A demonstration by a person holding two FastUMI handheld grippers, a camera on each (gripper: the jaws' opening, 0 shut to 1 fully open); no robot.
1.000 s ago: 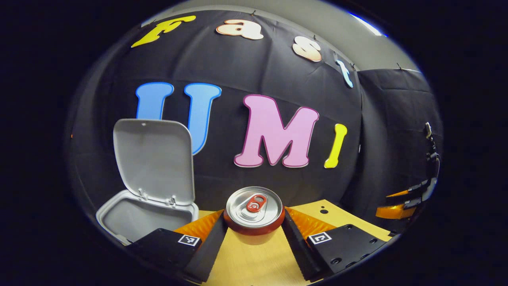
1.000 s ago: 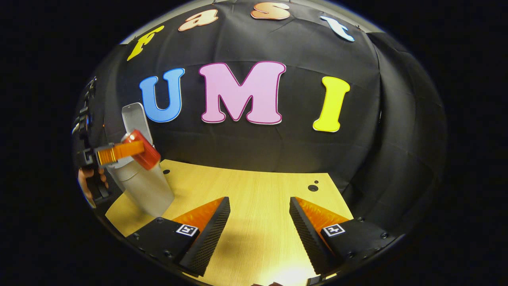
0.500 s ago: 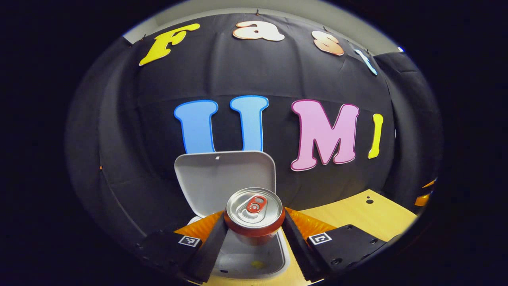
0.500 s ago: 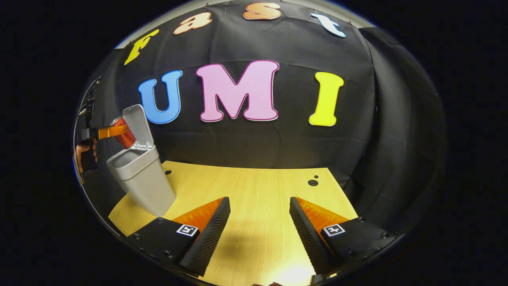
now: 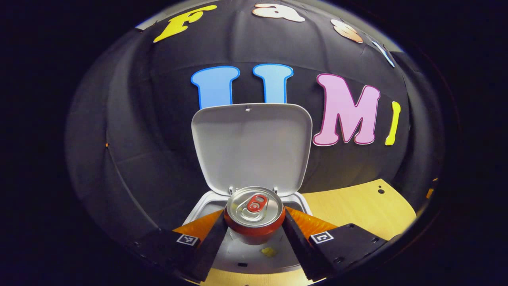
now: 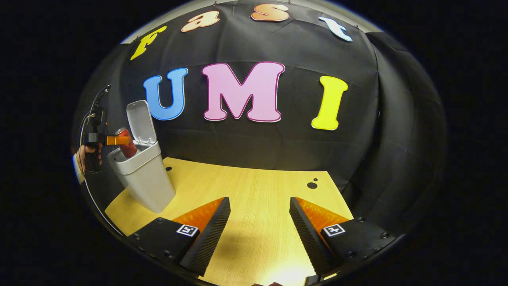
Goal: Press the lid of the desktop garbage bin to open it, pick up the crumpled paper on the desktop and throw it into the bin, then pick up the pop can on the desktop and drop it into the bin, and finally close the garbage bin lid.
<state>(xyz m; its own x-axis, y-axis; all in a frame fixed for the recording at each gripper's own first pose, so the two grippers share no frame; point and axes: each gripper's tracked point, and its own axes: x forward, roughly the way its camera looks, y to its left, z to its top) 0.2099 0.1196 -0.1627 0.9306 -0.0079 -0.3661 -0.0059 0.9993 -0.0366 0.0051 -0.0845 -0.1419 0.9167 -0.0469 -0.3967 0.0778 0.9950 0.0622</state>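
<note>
Over the mouth of the garbage bin (image 5: 206,200), the left gripper (image 5: 254,228) is holding the pop can (image 5: 254,212) upright, its fingers (image 5: 212,238) closed against the can's two sides; in the right gripper view the can (image 6: 127,147) is sitting partly below the bin's rim (image 6: 137,161), with a hand (image 6: 84,153) gripping the tool just outside the bin. So the step in hand looks like the can drop; a small yellowish scrap (image 5: 268,251) is lying down inside the bin, too small to call the crumpled paper with certainty, though no paper is lying on the counter (image 6: 254,190) beside the bin. The next move is calling for the fingers to spread and let the can fall, then for the gripper to back out upward and away from the bin before the lid is closed.

Behind the can the lid (image 5: 251,145) is standing open and upright, close to the can's far side; the near rim is passing just under the fingers, so room around the can is tight on those two edges. Well apart from the bin, the right gripper (image 6: 260,232) is hovering over bare counter, its fingers (image 6: 208,234) spread wide and holding nothing.
</note>
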